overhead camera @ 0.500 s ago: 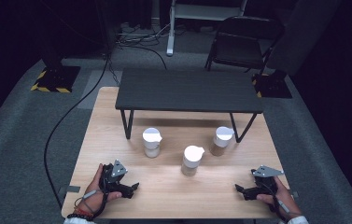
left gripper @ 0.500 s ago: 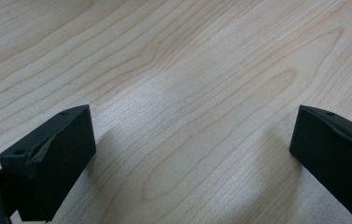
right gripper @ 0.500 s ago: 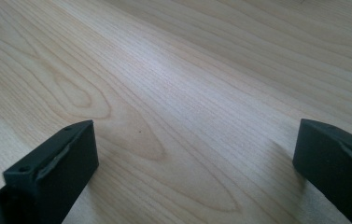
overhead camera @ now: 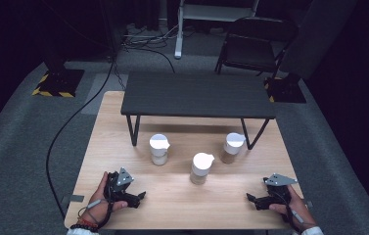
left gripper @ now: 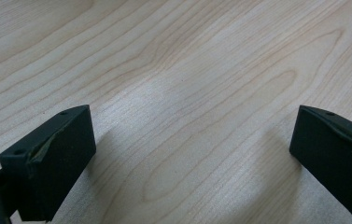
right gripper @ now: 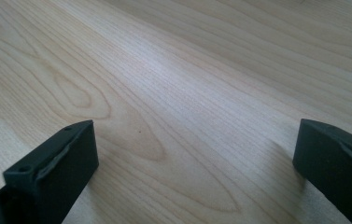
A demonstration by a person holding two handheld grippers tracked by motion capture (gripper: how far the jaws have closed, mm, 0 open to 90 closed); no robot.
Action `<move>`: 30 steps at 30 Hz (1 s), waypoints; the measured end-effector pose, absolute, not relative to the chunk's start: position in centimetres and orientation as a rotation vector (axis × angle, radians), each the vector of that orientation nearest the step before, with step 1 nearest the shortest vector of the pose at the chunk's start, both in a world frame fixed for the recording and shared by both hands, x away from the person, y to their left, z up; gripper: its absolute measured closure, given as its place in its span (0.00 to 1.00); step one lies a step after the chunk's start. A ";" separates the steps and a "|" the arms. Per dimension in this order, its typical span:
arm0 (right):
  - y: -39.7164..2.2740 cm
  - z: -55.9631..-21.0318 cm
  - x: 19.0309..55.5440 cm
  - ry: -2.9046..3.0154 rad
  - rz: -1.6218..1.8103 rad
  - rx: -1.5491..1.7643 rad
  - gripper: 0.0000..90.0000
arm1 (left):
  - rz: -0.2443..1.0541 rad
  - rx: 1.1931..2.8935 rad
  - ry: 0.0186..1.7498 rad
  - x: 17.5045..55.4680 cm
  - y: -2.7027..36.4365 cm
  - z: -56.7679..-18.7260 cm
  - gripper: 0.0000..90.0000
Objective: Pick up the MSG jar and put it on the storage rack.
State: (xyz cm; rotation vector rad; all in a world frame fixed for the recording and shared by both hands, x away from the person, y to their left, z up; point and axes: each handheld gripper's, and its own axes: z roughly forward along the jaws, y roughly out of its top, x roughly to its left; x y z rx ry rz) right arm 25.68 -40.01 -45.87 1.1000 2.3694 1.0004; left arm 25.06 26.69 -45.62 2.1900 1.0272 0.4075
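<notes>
Three small jars with white lids stand on the pale wooden table [overhead camera: 123,147]: a left jar [overhead camera: 159,149], a middle jar [overhead camera: 200,168] nearer to me, and a right jar [overhead camera: 232,147]. My left gripper [overhead camera: 140,198] rests low at the table's front left, held in a hand, pointing right. My right gripper [overhead camera: 250,199] rests at the front right, pointing left. In the left gripper view the left gripper [left gripper: 192,158] stands wide open over bare wood. In the right gripper view the right gripper [right gripper: 194,168] is equally wide open, nothing between its jaws.
A low black shelf table [overhead camera: 197,94] on thin legs stands across the back of the wooden table, behind the jars. Beyond it are a black chair [overhead camera: 253,46], a white stand's base [overhead camera: 178,49] and cables on grey carpet.
</notes>
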 end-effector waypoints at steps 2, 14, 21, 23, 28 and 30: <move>-40.0 -45.9 25.7 2.369 1.001 1.100 0.00 | 0.408 2.190 1.027 25.1 26.7 -45.6 0.00; -40.0 -45.9 25.7 2.369 1.001 1.101 0.00 | 0.413 2.183 1.041 25.0 26.6 -45.6 0.00; -40.0 -45.9 25.7 2.369 1.001 1.101 0.00 | 0.419 2.184 1.068 24.9 26.2 -45.4 0.00; -40.0 -45.9 25.7 2.369 1.001 1.100 0.00 | 0.427 2.187 1.070 24.9 26.1 -45.4 0.00; -40.0 -45.9 25.7 2.369 1.001 1.100 0.00 | 0.456 2.188 1.080 24.6 25.8 -45.1 0.02; -40.0 -45.9 25.7 2.369 1.001 1.100 0.00 | 0.462 2.184 1.078 24.5 25.8 -45.0 0.02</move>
